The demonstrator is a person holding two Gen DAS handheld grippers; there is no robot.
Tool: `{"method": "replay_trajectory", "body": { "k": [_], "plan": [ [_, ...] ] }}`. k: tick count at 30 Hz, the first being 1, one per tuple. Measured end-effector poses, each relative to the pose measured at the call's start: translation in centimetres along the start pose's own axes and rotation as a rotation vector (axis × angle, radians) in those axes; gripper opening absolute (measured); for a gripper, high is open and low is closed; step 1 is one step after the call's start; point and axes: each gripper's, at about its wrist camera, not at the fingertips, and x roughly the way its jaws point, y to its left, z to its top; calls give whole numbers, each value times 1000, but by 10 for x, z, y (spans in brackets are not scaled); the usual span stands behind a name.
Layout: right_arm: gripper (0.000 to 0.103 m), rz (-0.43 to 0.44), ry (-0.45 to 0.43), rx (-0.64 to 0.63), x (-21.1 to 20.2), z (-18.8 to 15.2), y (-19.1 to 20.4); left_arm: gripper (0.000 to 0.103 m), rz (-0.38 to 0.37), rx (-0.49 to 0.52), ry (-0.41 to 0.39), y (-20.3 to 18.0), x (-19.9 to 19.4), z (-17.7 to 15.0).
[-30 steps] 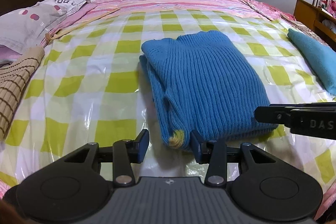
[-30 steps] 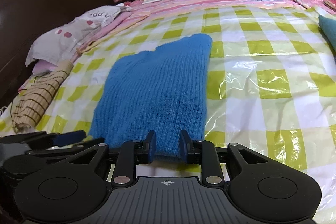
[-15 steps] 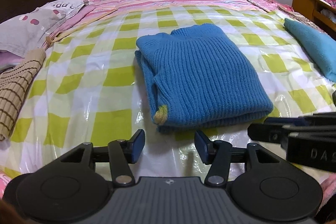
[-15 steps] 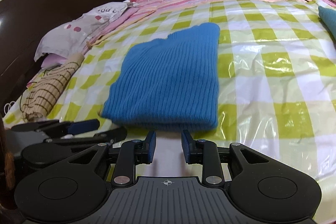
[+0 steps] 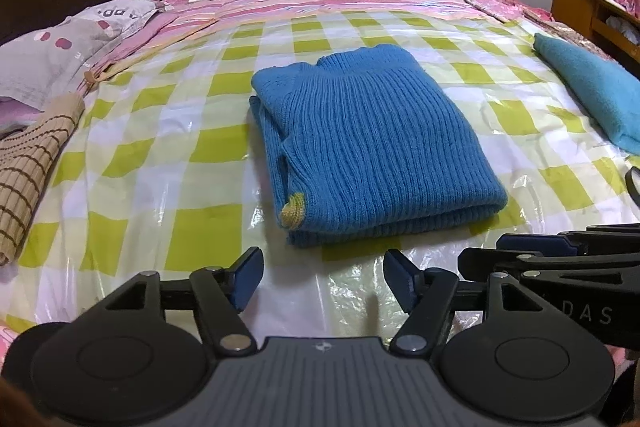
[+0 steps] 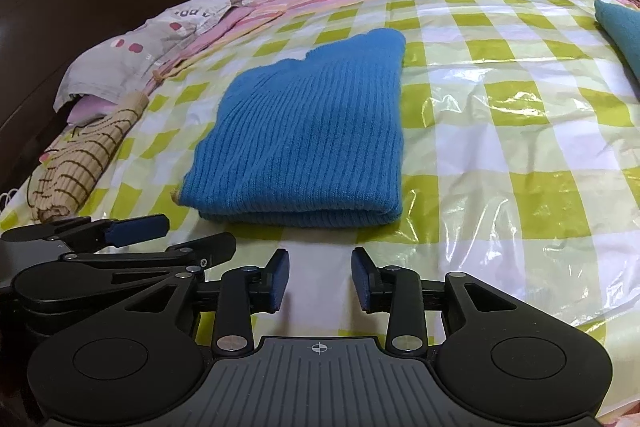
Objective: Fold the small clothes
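Observation:
A blue ribbed knit sweater lies folded into a neat rectangle on the green-and-white checked plastic sheet over the bed; a yellow cuff tip pokes out at its near left corner. It also shows in the right wrist view. My left gripper is open and empty, just short of the sweater's near edge. My right gripper is open and empty, also just short of that edge. Each gripper shows at the side of the other's view.
A beige striped folded garment lies at the left edge of the sheet. A teal folded garment lies at the right. Pillows and a dark headboard are at the left; a wooden shelf stands at the right.
Both grippers have let go of the sweater's near edge, opened wider and drawn back toward me. The sweater stays folded on the sheet.

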Motion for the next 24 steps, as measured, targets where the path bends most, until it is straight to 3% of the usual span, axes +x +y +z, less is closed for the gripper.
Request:
{"method": "replay_trajectory", "body": {
  "k": [24],
  "plan": [
    [34,-18,13,9,0,-5,-2,72,22,-6,39,-5,0,-4]
  ]
}}
